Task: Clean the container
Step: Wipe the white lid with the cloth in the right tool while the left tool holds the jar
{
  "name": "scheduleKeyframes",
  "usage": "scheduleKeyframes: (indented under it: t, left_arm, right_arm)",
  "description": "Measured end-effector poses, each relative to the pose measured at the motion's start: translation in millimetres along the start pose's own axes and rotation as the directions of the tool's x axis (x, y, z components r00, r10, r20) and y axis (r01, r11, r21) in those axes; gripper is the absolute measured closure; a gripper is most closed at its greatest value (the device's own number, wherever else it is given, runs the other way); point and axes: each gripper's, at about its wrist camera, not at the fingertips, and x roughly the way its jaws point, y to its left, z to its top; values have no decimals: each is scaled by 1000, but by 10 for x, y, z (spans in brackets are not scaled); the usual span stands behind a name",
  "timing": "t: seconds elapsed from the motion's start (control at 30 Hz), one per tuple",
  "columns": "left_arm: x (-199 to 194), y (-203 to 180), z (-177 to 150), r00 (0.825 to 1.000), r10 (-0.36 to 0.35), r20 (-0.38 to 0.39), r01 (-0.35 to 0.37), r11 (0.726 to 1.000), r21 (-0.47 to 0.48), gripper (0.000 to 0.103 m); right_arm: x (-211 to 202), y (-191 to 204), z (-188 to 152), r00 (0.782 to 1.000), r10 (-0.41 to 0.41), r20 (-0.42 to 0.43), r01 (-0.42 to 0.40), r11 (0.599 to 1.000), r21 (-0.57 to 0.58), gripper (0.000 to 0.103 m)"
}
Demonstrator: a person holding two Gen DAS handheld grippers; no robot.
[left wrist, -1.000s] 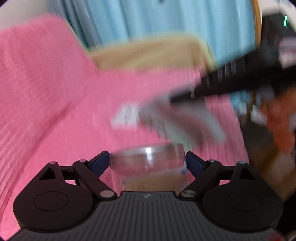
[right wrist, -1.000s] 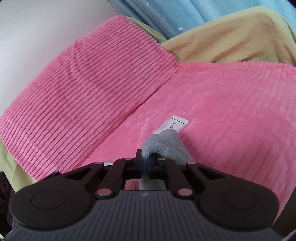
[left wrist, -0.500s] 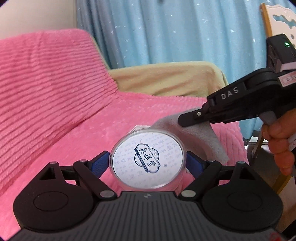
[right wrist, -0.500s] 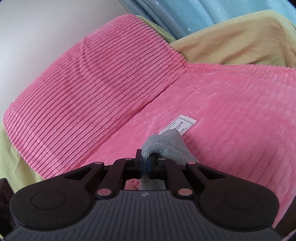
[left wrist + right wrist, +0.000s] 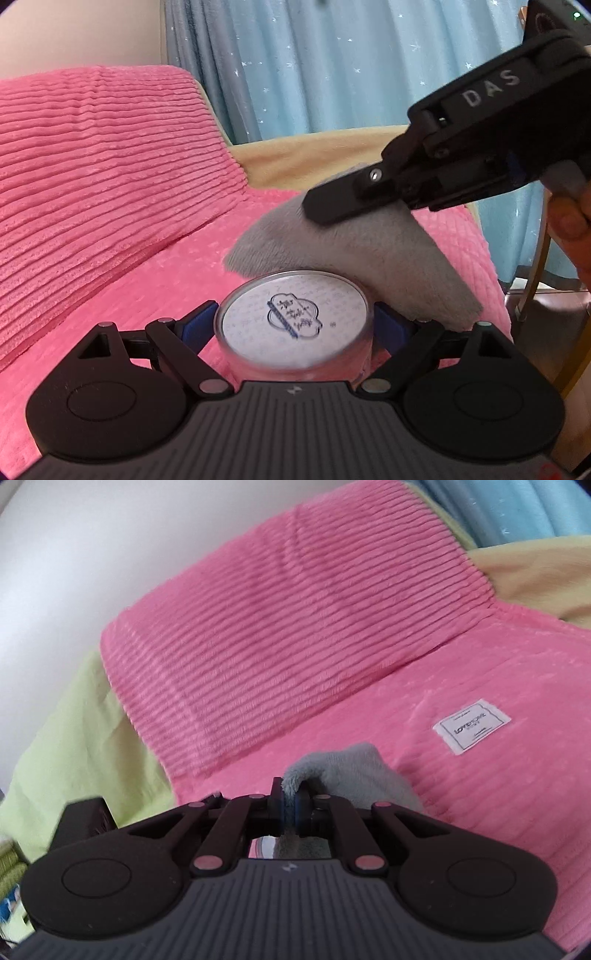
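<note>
— Over the pink couch cover [image 5: 110,192], what's the left gripper [image 5: 293,325] got?

— A round clear container [image 5: 293,326], clamped between its blue pads [image 5: 197,325], one pad on each side. The lid faces up, white with a blue emblem in the middle. It's held just above the pink seat.

— And the other one?

— Right gripper [image 5: 291,808] is pinched tight on a grey cloth [image 5: 354,251]. Jaws nearly together, the fabric bunched up between them and spilling out in front. From the left wrist camera you see the black tool with "DAS" on its side coming in from the right, a hand [image 5: 570,225] on its grip.

— Is the cloth on the container?

— Touching it, yes. The grey cloth drapes down against the far rim of the lid and hangs off to the right side. The emblem is uncovered.

— Anything else around?

— A white sewn label [image 5: 472,725] on the pink cover, blue starred curtain [image 5: 332,66] behind, a yellow-green blanket [image 5: 74,731] off to the side.
</note>
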Motion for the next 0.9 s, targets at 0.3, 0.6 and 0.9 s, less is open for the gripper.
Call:
scheduleKeyframes:
  t: [0.3, 0.6, 0.9]
  left_arm:
    - [3, 46, -46, 1000, -21, -7, 21, 1000, -20, 16]
    - [21, 56, -61, 1000, -30, -1, 30, 999, -22, 16]
    - [5, 80, -67, 999, -34, -4, 34, 999, -41, 16]
  right_arm:
    - [162, 75, -18, 991, -7, -133, 1, 999, -45, 100]
    - [287, 20, -79, 973, 144, -182, -133, 989, 70, 100]
    - [569, 246, -13, 986, 58, -154, -67, 997, -50, 102]
